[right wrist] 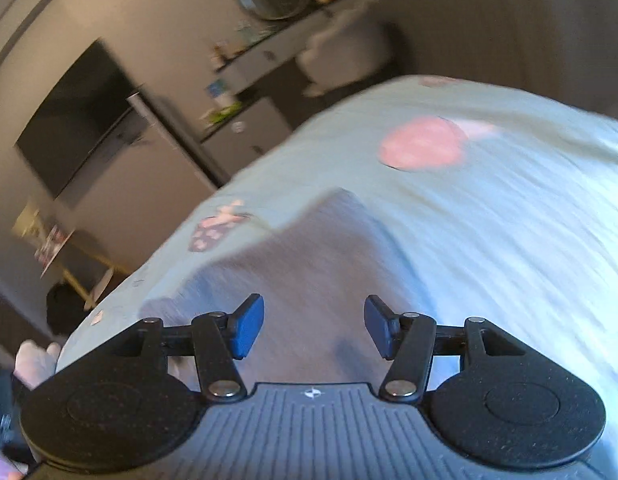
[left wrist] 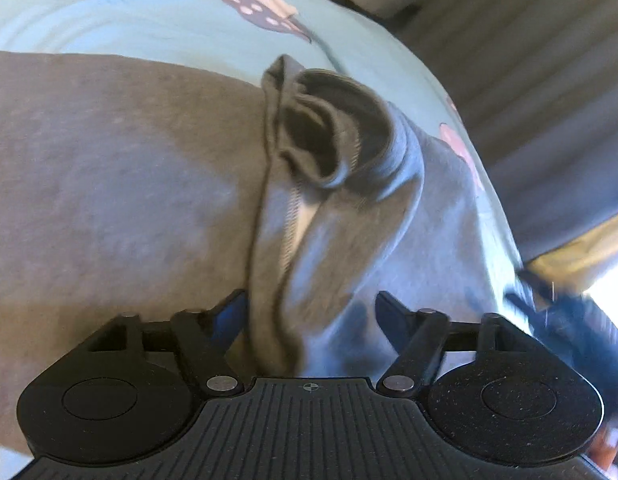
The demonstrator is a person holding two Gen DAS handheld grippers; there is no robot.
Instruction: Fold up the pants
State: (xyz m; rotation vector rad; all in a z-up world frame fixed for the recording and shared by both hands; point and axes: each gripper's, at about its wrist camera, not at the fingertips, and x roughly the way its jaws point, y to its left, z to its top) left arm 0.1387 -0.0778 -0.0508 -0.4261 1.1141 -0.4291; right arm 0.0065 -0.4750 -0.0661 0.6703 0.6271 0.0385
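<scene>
Grey sweatpants [left wrist: 109,184] lie on a light blue bedsheet [left wrist: 149,20]. In the left wrist view a raised fold with a cuff opening [left wrist: 329,136] and a stitched seam runs down between the fingers of my left gripper [left wrist: 309,316]. Its jaws stand wide apart with the cloth ridge between them, not pinched. In the right wrist view my right gripper [right wrist: 313,326] is open and empty just above a flat part of the pants [right wrist: 309,248]. That view is blurred by motion.
The sheet [right wrist: 489,220] has pink mushroom prints [right wrist: 423,148]. The bed's edge runs along the left in the right wrist view, with cabinets [right wrist: 157,168], a dark screen [right wrist: 73,112] and a desk [right wrist: 269,56] beyond. A dark object [left wrist: 569,320] lies at the bed's right edge.
</scene>
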